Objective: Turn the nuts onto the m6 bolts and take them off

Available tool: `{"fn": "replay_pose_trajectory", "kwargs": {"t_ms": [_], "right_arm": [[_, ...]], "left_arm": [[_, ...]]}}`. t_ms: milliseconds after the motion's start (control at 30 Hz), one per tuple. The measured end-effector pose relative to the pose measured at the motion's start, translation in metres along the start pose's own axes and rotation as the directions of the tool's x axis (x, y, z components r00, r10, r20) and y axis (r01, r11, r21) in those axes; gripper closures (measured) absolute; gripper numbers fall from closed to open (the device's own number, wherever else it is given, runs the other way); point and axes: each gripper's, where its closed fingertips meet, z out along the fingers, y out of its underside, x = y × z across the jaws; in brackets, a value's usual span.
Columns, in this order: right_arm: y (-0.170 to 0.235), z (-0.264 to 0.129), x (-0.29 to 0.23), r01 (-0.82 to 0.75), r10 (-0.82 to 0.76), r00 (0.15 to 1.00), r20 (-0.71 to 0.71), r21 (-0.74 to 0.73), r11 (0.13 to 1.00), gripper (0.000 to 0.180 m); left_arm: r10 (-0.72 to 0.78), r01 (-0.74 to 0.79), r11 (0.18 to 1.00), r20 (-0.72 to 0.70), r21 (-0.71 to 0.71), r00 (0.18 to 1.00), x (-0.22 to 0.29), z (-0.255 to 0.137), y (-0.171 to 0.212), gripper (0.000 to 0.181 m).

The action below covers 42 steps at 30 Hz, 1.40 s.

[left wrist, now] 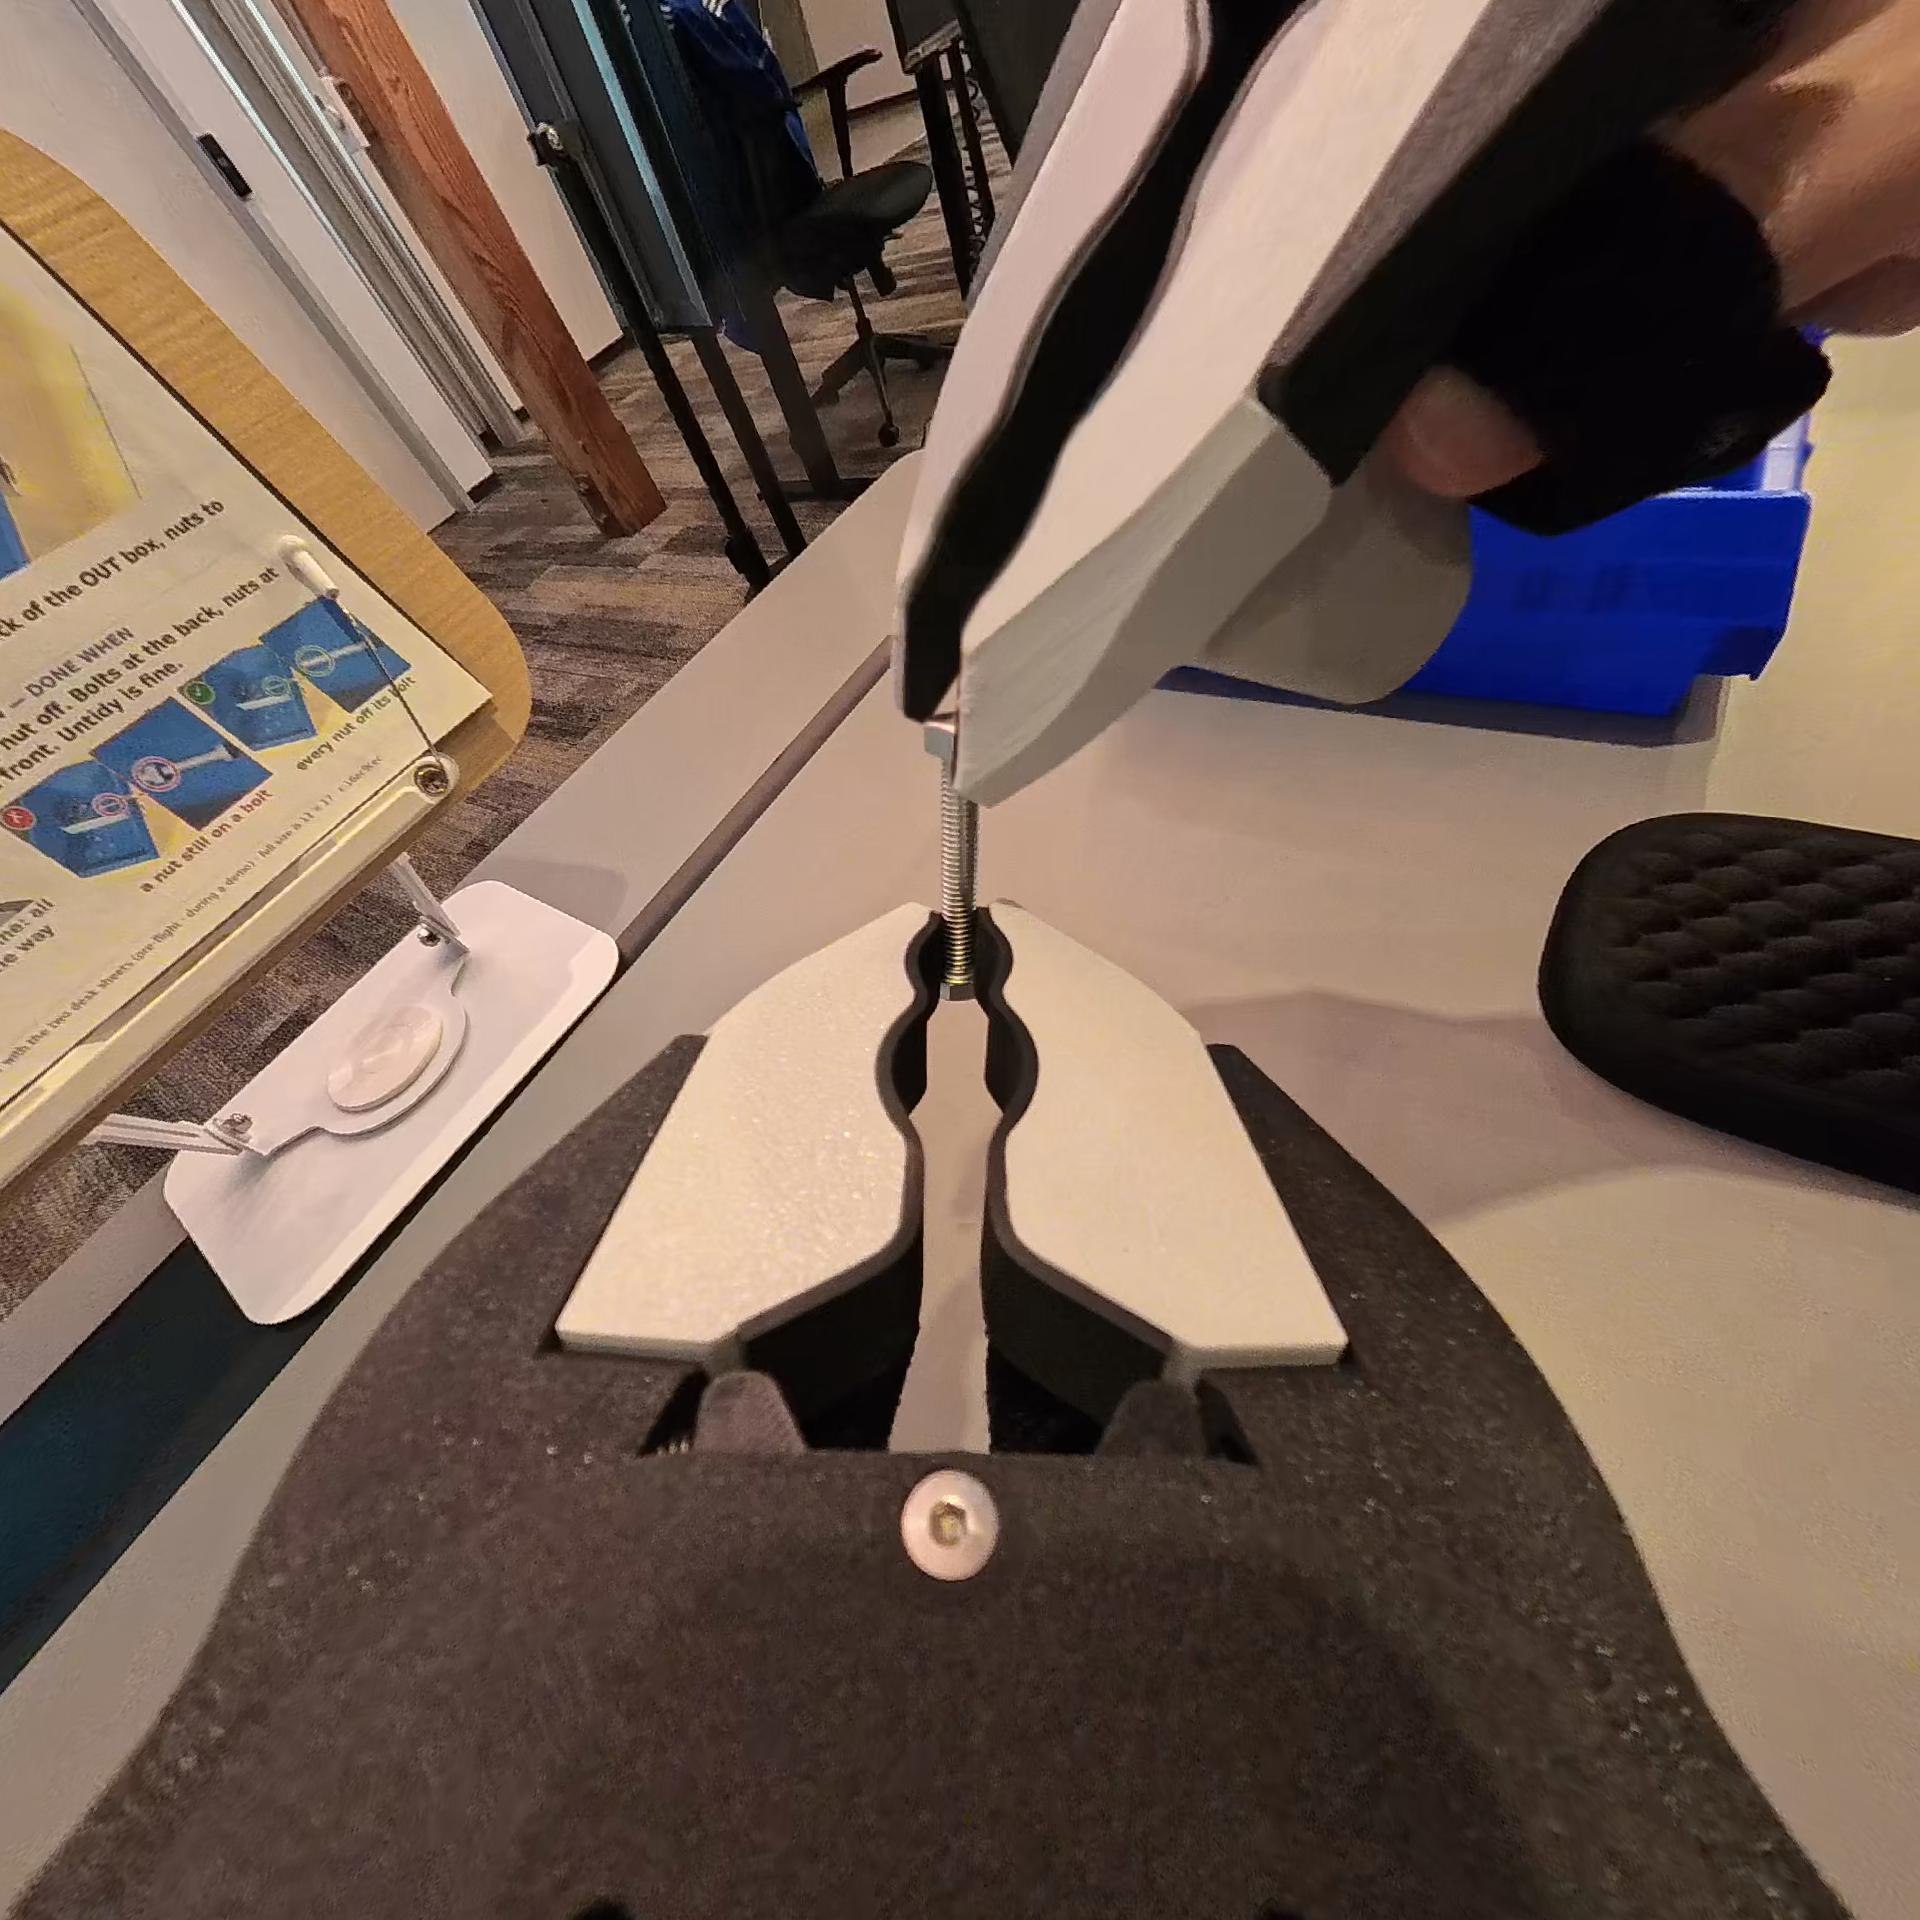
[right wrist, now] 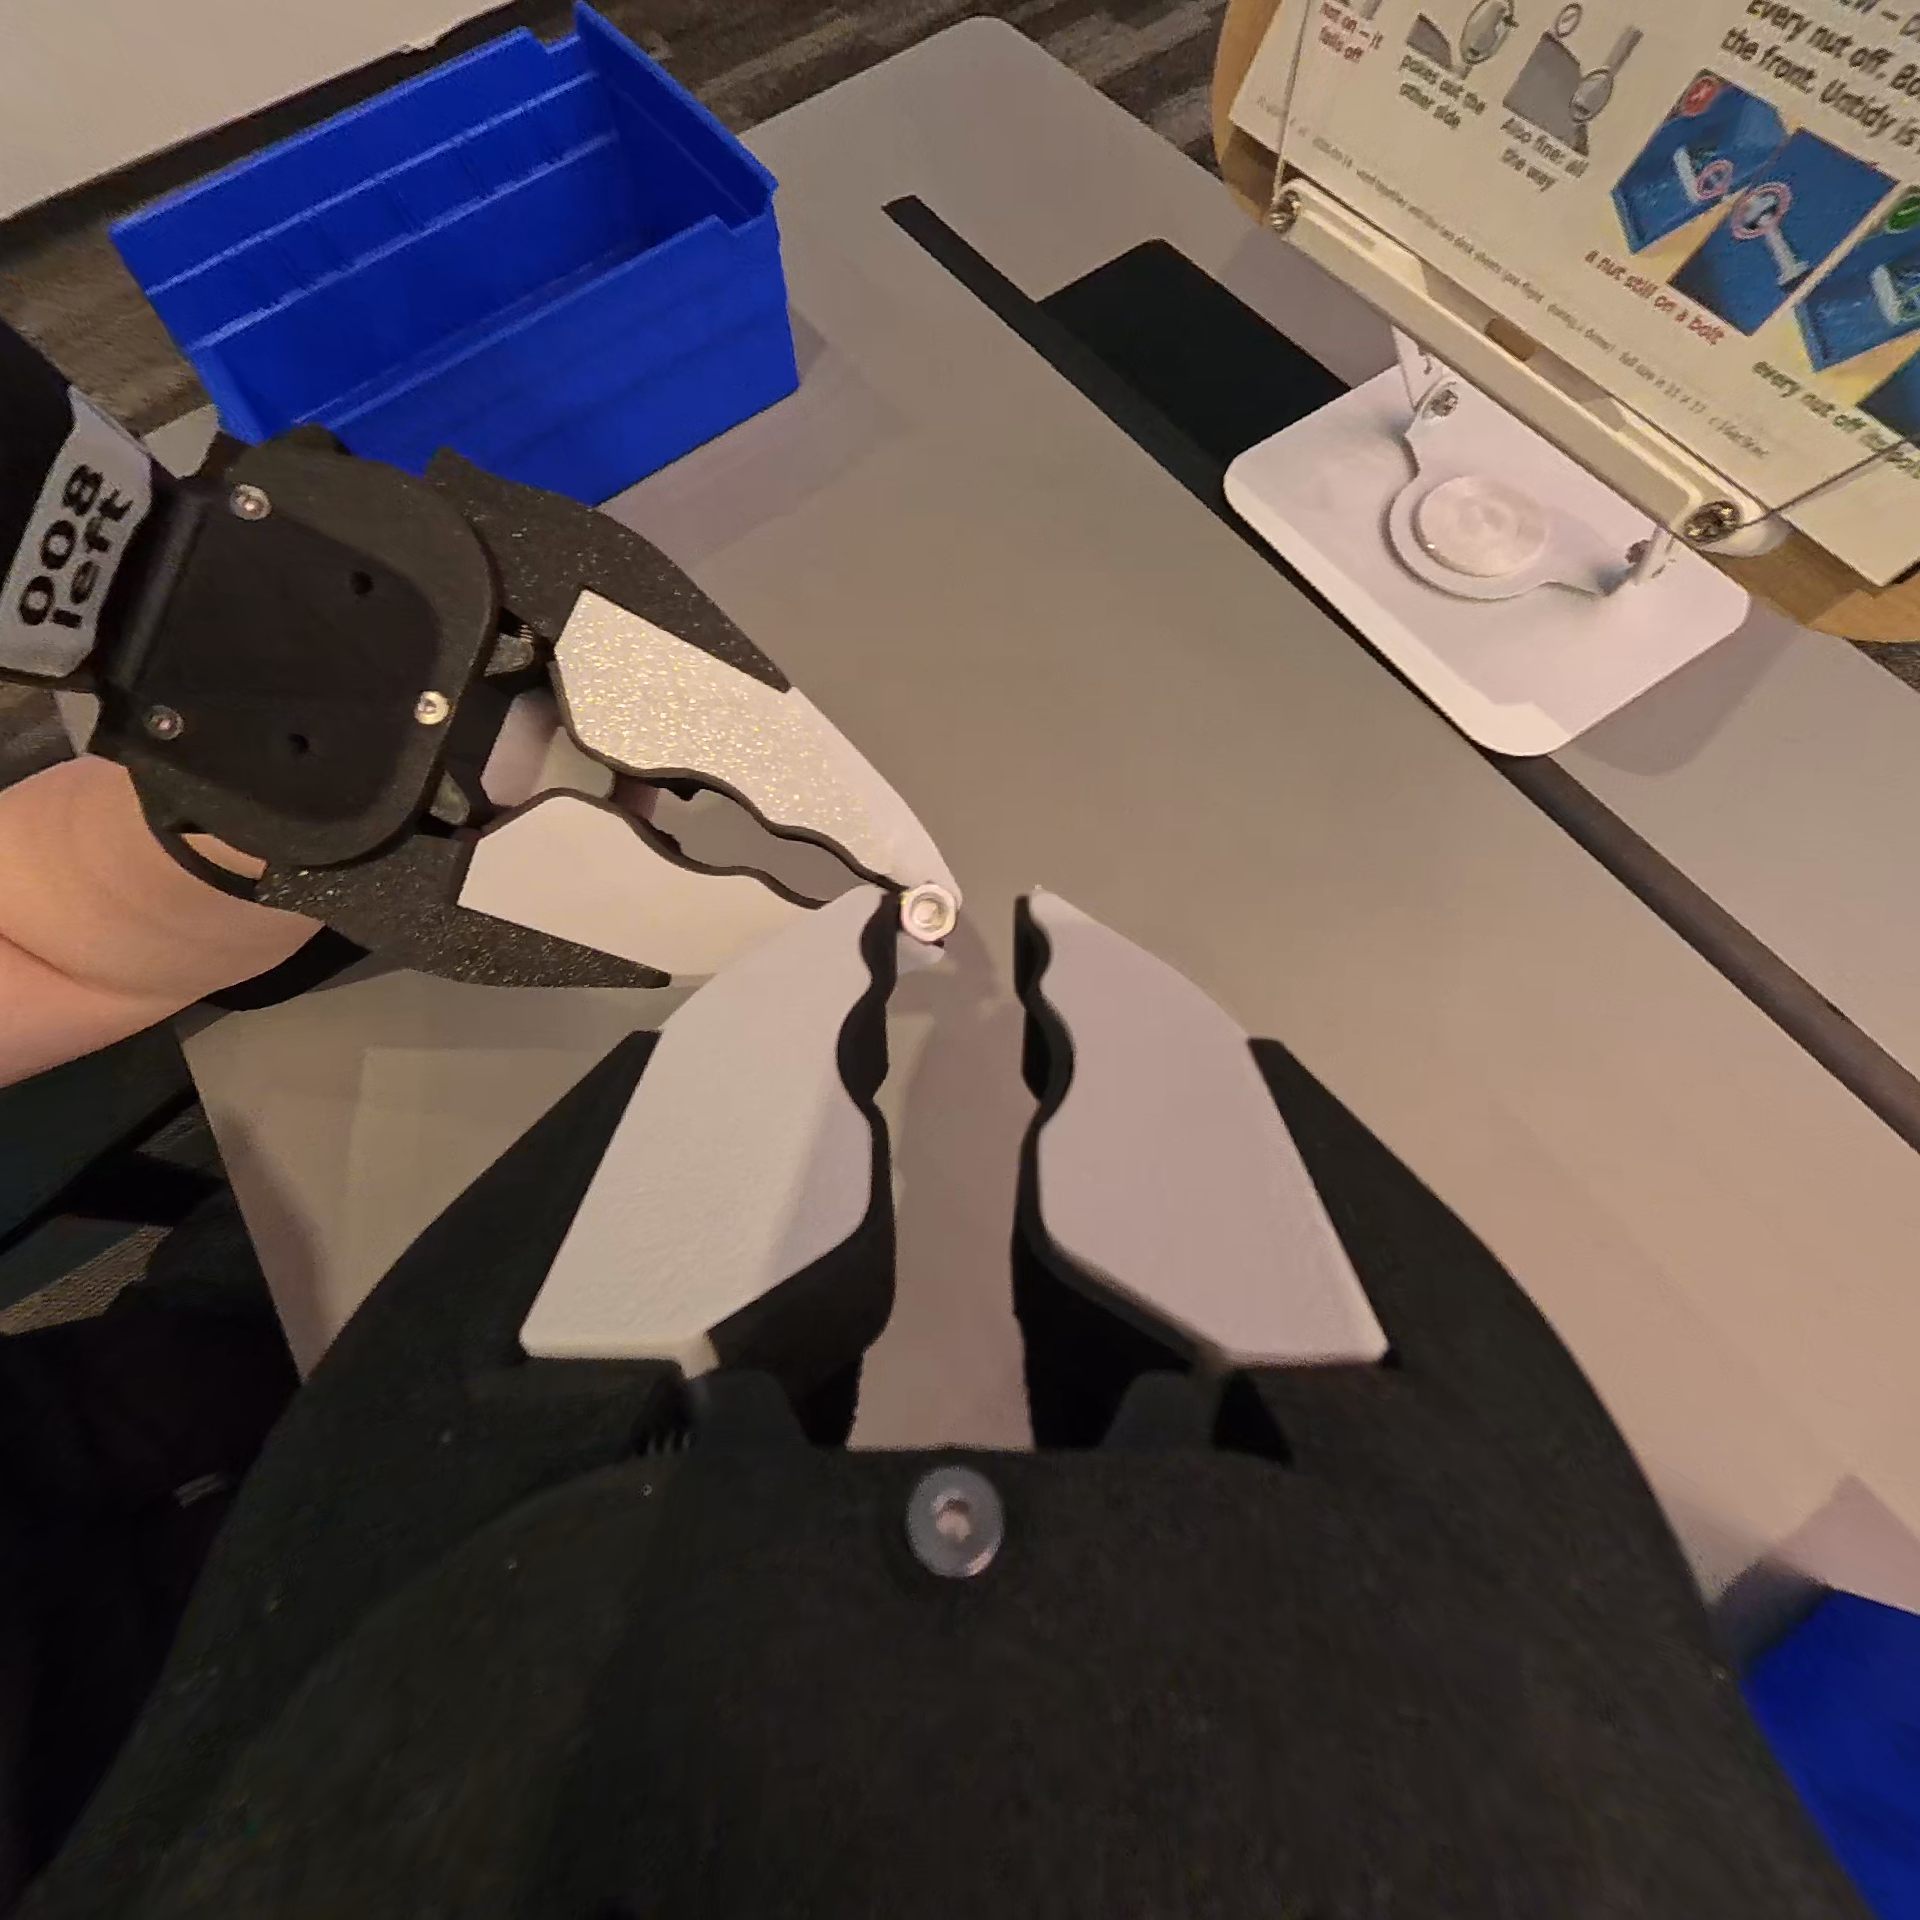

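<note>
Left gripper (left wrist: 958, 940) is clamped on the bolt (left wrist: 958, 868), pinching it near its lower end so the threaded shaft stands upright above the grey table (left wrist: 1299, 904). A nut (left wrist: 941, 736) sits at the top of that shaft. From above comes the right gripper (right wrist: 956, 906), and it's spread wide: in its own view one finger (right wrist: 769, 1091) is just beside the nut while the other stands clear, so nothing is gripped there. In the left wrist view the same fingers hang over the nut with one tip against it.

A bare hand (right wrist: 94, 883) holds the left tool, whose black wrist strap carries a grey label (right wrist: 68, 540) with printed characters. A hand in a black fingerless glove (left wrist: 1621, 343) holds the right one.

Behind, a blue bin (right wrist: 468, 281) sits on the table, open side up. Off to the side, a printed instruction sheet (left wrist: 156, 727) with small photos and lines of text leans on a wooden stand (left wrist: 416, 582) with a white base (left wrist: 416, 1091). A black padded rest (left wrist: 1745, 987) lies on the table.
</note>
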Motion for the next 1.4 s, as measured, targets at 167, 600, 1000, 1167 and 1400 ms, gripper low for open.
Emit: {"fn": "replay_pose_trajectory", "kwargs": {"t_ms": [167, 600, 1000, 1167, 1400], "right_arm": [[0.0, -0.002, -0.007, 0.022, -0.022, 0.998, 0.063, 0.003, 1.0, 0.17], [0.021, -0.035, -0.071, 0.504, -0.592, 0.679, 0.433, 0.311, 0.806, 0.17], [0.034, -0.051, -0.103, 0.573, -0.735, 0.473, 0.486, 0.464, 0.675, 0.17], [0.016, -0.045, -0.082, 0.521, -0.663, 0.628, 0.407, 0.412, 0.747, 0.147], [-0.025, -0.043, -0.027, 0.057, -0.112, 0.968, 0.223, 0.239, 0.969, 0.152]], "left_arm": [[0.003, -0.003, 1.0, -0.018, 0.005, 1.0, 0.002, -0.001, -0.002, 0.176], [-0.097, 0.116, 0.993, -0.65, -0.014, 0.754, 0.071, -0.048, -0.011, 0.176], [-0.152, 0.206, 0.976, -0.88, -0.063, 0.45, 0.105, -0.076, -0.014, 0.176], [-0.157, 0.222, 0.975, -0.79, -0.027, 0.592, 0.086, -0.06, -0.018, 0.176], [-0.168, 0.176, 0.984, -0.253, 0.009, 0.953, 0.01, -0.011, -0.003, 0.176]]}}
